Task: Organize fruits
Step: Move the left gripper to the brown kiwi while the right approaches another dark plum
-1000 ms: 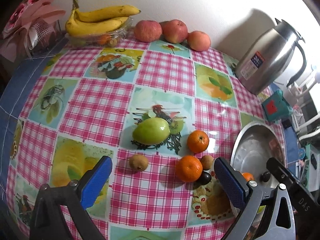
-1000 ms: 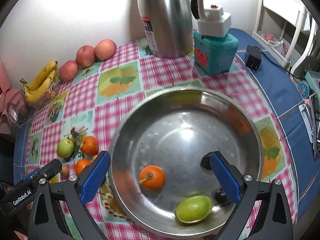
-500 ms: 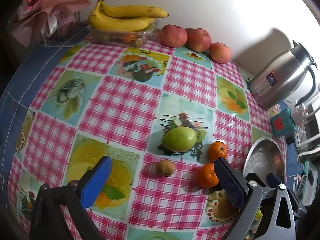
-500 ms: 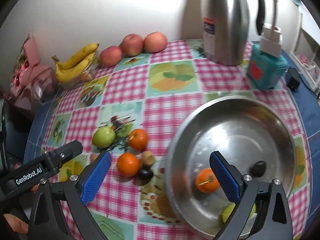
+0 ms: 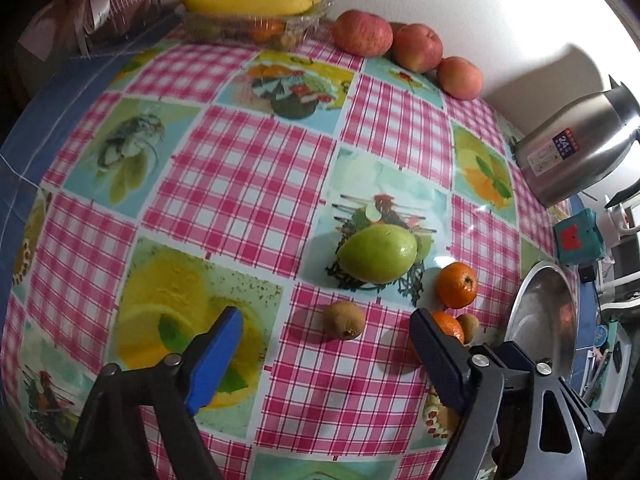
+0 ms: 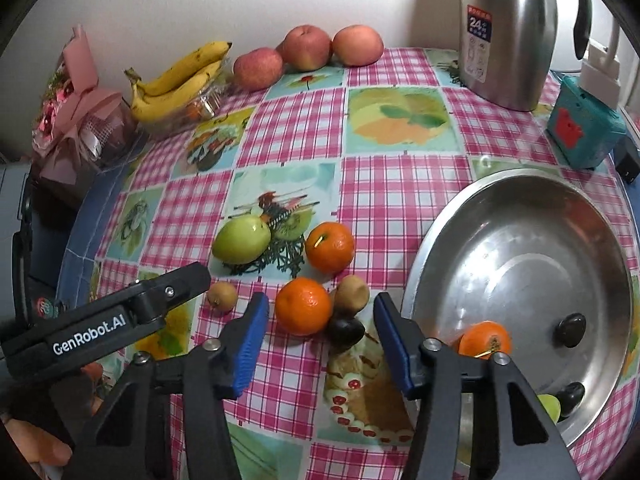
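Loose fruit lies on the checked tablecloth left of a steel bowl (image 6: 440,232). My right gripper (image 6: 320,344) is open and its jaws are closing. An orange (image 6: 303,306), a dark plum (image 6: 345,330) and a brown kiwi (image 6: 352,294) sit between its blue pads, untouched. My left gripper (image 5: 326,354) is open and its jaws are also closing, with a small kiwi (image 5: 344,320) just ahead of the fingertips. A green fruit (image 5: 376,254) and another orange (image 5: 457,285) lie beyond. The bowl holds an orange (image 6: 484,340), dark fruits (image 6: 572,330) and a green fruit (image 6: 550,406).
Bananas (image 6: 180,76) on a clear tray and three apples (image 6: 308,48) line the back wall. A steel kettle (image 6: 508,32) and a teal box (image 6: 580,132) stand at the back right. A pink wrapped bouquet (image 6: 80,120) sits at the left edge.
The right view swung from over the bowl to the loose fruit on its left. The left gripper shifted left and down toward the small kiwi. Both pairs of jaws have narrowed.
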Demonstrator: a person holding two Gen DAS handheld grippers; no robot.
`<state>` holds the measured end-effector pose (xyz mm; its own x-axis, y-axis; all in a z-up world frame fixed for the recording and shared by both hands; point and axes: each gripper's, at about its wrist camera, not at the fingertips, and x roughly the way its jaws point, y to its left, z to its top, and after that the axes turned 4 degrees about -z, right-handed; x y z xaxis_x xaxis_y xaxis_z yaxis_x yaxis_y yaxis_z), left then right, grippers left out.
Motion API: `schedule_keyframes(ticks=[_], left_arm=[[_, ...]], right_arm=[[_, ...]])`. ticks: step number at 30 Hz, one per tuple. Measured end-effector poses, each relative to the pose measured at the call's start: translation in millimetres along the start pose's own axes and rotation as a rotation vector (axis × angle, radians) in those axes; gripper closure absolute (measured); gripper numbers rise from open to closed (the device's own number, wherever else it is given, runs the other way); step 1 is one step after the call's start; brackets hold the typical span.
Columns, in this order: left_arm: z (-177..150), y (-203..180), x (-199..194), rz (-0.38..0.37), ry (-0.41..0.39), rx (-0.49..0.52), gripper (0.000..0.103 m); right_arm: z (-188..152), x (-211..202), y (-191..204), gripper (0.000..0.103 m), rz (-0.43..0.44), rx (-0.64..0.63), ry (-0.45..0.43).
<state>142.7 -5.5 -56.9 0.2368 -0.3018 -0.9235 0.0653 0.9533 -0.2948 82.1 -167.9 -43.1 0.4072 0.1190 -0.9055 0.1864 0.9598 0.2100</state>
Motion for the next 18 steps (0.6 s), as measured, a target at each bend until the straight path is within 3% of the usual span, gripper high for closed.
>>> schedule_keyframes(ticks=[2,6,8,12,14,18], left_arm=[[-1,0,4,-0.005,0.015,-0.001,0.026],[-3,-1,12,-0.007,0.040,-0.001,0.029],[-4,0,17,-0.013,0.055,-0.008,0.035],[-4,1,21,-0.019,0.068,-0.015,0.039],[-3,0,22,-0.019,0.070,-0.015,0.046],[-4,1,25,-0.020,0.079,-0.024,0.048]], right_arm=[[-1,2,0,0.057,-0.003,-0.001,0.011],[-2,5,-2,0.058,-0.021,-0.004,0.032],[-3,6,-3,0.059,-0.022,-0.001,0.043],[-5,8,-5,0.063,-0.038,-0.001,0.069],[-6,9,-5,0.063,-0.045,-0.001,0.082],[-10,12,-3,0.063,-0.071,-0.023,0.116]])
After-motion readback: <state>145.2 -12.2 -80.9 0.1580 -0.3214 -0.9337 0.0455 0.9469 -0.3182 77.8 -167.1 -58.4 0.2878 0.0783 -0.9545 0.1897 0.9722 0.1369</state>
